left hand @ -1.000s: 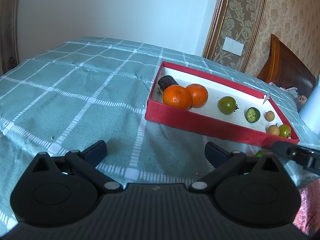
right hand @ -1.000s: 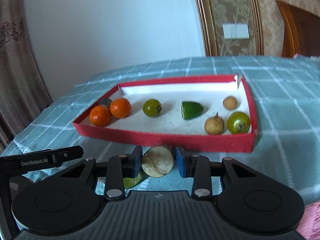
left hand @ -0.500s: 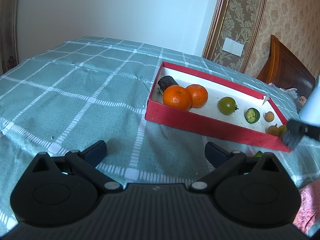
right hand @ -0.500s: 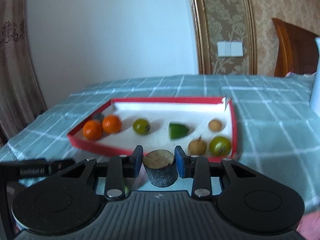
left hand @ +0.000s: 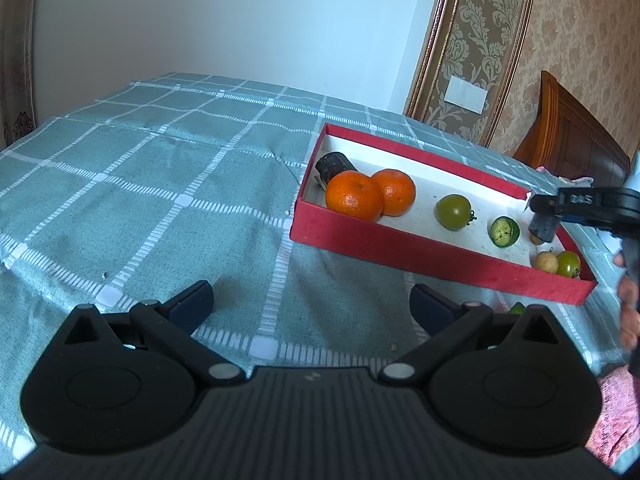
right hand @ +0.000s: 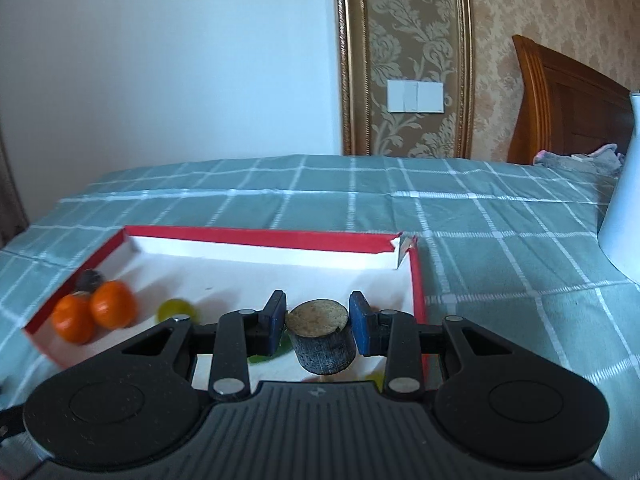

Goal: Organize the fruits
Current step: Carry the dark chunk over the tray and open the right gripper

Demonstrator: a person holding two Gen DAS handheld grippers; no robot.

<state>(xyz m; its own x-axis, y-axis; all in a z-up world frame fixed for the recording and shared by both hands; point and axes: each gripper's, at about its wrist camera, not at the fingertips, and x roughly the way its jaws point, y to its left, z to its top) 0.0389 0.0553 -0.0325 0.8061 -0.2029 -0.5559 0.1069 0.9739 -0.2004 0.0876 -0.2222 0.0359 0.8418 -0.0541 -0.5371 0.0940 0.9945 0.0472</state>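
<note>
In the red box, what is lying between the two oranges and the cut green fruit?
In the left wrist view, one whole green tomato lies on the white floor of the red box, between the oranges and the cut green fruit, touching neither.

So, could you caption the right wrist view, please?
Right gripper holds a dark cylindrical piece above the red tray.

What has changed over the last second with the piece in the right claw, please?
The right claw, shut on the dark cylindrical piece with a pale cut top, rose from the checked cloth in front of the red cardboard tray and moved over its right end, tilting the piece upright. The left claw stayed open and idle; the two oranges and other fruit in the tray did not move.
</note>
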